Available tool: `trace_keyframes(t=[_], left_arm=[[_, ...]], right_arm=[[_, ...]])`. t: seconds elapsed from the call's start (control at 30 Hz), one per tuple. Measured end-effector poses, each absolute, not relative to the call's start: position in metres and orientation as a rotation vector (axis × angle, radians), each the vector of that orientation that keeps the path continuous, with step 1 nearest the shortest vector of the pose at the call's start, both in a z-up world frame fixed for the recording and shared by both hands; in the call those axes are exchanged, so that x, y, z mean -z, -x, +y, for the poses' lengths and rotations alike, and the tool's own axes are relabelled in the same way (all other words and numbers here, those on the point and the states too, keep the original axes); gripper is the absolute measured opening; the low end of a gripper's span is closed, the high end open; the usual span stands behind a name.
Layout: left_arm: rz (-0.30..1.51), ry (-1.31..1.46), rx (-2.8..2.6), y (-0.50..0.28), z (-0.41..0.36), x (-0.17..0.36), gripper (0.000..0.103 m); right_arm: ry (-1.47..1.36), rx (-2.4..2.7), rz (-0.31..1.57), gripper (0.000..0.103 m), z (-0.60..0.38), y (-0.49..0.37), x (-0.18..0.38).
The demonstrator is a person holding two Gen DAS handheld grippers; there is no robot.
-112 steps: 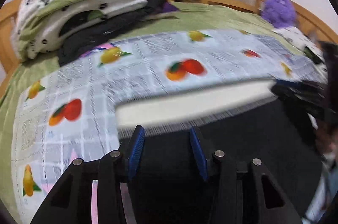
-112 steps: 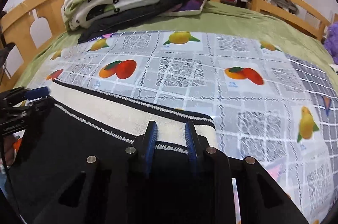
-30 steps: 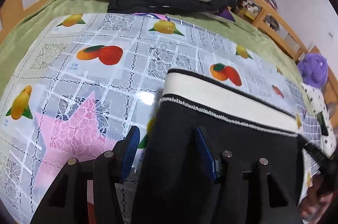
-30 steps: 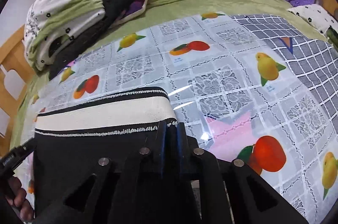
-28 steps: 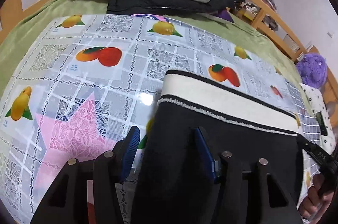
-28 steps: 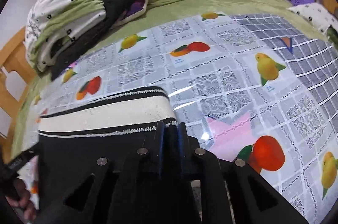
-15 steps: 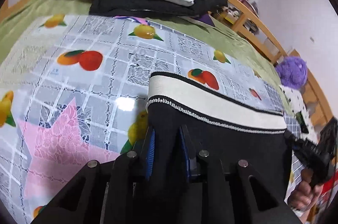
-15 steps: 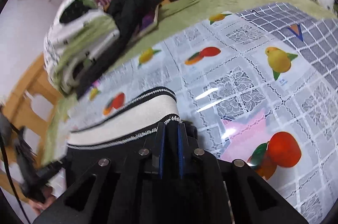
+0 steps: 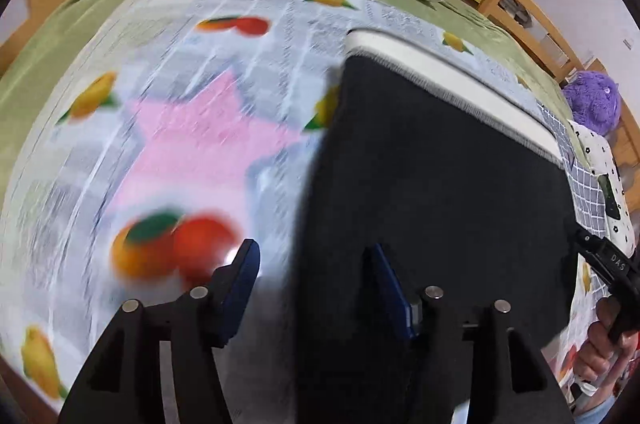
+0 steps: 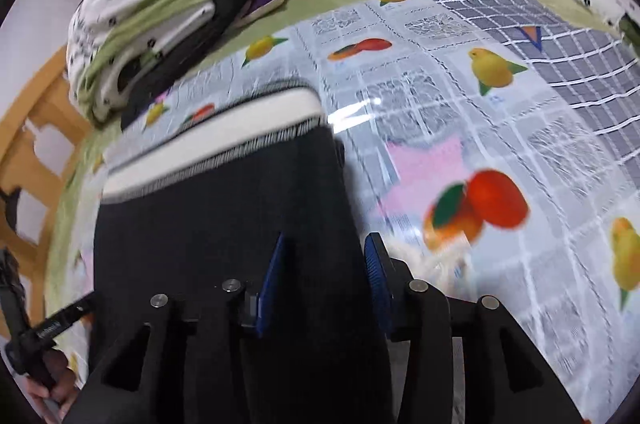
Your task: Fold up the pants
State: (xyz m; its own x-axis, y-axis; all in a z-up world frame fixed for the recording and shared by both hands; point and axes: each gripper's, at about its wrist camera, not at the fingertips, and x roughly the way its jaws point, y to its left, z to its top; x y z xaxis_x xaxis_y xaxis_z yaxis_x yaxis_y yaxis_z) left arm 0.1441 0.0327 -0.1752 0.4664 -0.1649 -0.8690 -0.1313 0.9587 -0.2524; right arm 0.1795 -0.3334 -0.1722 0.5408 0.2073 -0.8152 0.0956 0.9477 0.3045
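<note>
Both claws have just let go of the black pants: half a second ago each was pinched on the fabric near the white waistband, and now the left claw and right claw are opening, with the cloth's side edges lying between their fingers but not squeezed. The pants rest flat on the fruit-print cloth covering the bed, stretching ahead of both claws, so this fold looks set down. Motion blur smears the surroundings, and the pants' near end is cut off below both claws.
</note>
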Motion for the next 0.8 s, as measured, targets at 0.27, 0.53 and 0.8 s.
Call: trace_keyframes(t=[0.27, 0.53, 0.8], left_arm=[[1.06, 0.587, 0.191, -0.073, 0.061, 0.188, 0.057], [1.012, 0.61, 0.284, -0.073, 0.047, 0.186, 0.02], [1.109, 0.65, 0.273, -0.077, 0.054, 0.201, 0.04]], right_arm=[[-0.384, -0.09, 1.032, 0.047, -0.348, -0.108, 0.183], [-0.458, -0.156, 1.078, 0.015, -0.349, -0.105, 0.195], [-0.394, -0.127, 1.131, 0.013, -0.348, -0.107, 0.204]])
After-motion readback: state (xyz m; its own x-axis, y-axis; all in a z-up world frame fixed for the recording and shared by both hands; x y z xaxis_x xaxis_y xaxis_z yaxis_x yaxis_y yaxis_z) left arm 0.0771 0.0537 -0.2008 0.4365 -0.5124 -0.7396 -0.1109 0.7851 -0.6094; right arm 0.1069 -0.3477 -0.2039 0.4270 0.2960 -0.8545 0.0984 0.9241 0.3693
